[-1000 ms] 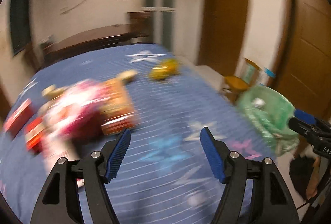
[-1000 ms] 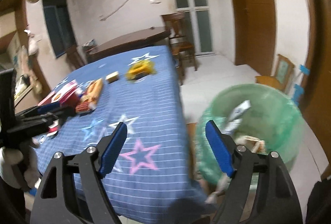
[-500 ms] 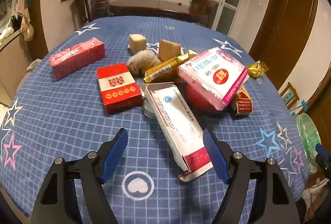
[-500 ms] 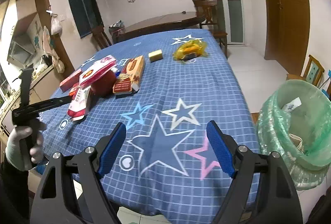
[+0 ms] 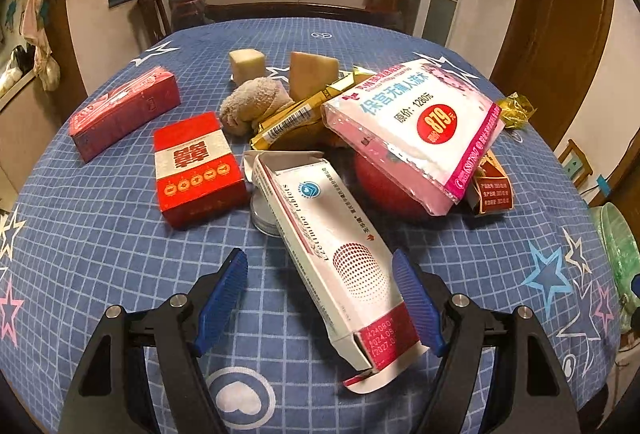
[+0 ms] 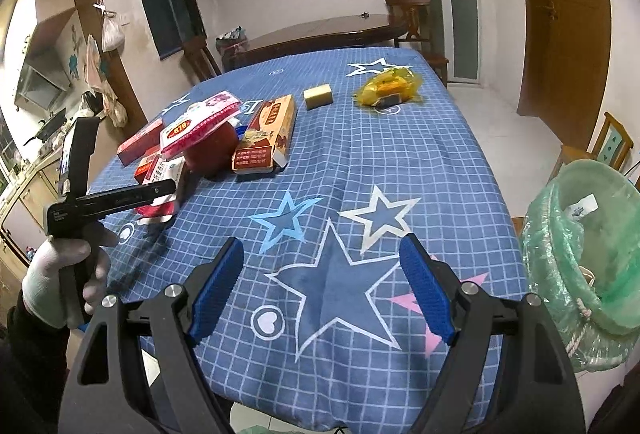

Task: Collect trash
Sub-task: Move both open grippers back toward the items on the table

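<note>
A long white and red tablet box lies open-ended on the blue star tablecloth. My left gripper is open, its blue fingers on either side of the box's near end, not touching it. Behind the box lie a pink and white packet, two red boxes, a crumpled tissue and a yellow wrapper. My right gripper is open and empty over the cloth's near edge. A green-lined trash bin stands right of the table.
An orange box, a pale block and a yellow bag lie farther along the table in the right wrist view. A gloved hand holding the left gripper is at the left. A wooden table and chairs stand behind.
My left gripper has swung from the bin side to the pile and closed in on the white and red box. My right gripper has moved from the bin to over the cloth.
</note>
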### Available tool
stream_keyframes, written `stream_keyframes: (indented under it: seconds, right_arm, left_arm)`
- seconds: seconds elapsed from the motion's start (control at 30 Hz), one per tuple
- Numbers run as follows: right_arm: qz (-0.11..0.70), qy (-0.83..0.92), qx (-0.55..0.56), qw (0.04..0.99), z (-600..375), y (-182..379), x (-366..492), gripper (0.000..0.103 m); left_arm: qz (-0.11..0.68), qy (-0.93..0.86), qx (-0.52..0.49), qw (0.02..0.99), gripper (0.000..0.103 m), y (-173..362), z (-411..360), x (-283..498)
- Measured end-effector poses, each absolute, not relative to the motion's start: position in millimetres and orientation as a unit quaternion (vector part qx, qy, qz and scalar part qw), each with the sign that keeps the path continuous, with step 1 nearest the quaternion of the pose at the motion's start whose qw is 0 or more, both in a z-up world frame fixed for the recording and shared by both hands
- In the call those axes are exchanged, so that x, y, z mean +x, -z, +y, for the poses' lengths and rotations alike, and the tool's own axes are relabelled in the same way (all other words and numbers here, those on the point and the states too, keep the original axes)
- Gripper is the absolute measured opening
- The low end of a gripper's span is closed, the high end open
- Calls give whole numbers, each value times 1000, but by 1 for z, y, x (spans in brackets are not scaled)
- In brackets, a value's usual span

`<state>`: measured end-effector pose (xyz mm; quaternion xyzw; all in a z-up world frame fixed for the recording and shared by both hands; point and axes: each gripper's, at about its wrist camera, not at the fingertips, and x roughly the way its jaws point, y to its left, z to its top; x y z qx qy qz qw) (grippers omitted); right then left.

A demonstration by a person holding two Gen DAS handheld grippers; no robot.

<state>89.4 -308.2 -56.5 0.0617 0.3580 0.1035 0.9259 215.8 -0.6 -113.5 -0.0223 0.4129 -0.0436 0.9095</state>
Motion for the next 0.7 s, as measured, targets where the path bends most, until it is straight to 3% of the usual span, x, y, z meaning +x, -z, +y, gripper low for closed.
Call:
stream_keyframes:
  seconds: [0.57, 0.63, 0.7]
  right_arm:
    - [364, -110, 45, 924, -286, 54, 103, 77]
    - [364, -111, 44, 924, -283, 54, 105, 77]
    - [365, -114, 42, 923, -280, 53, 108, 77]
  left_arm:
    - [412, 61, -31, 909, 71, 117, 3, 218]
    - [411, 63, -31, 909, 69, 117, 2, 218]
    - [410, 69, -32, 909, 61, 117, 2, 216]
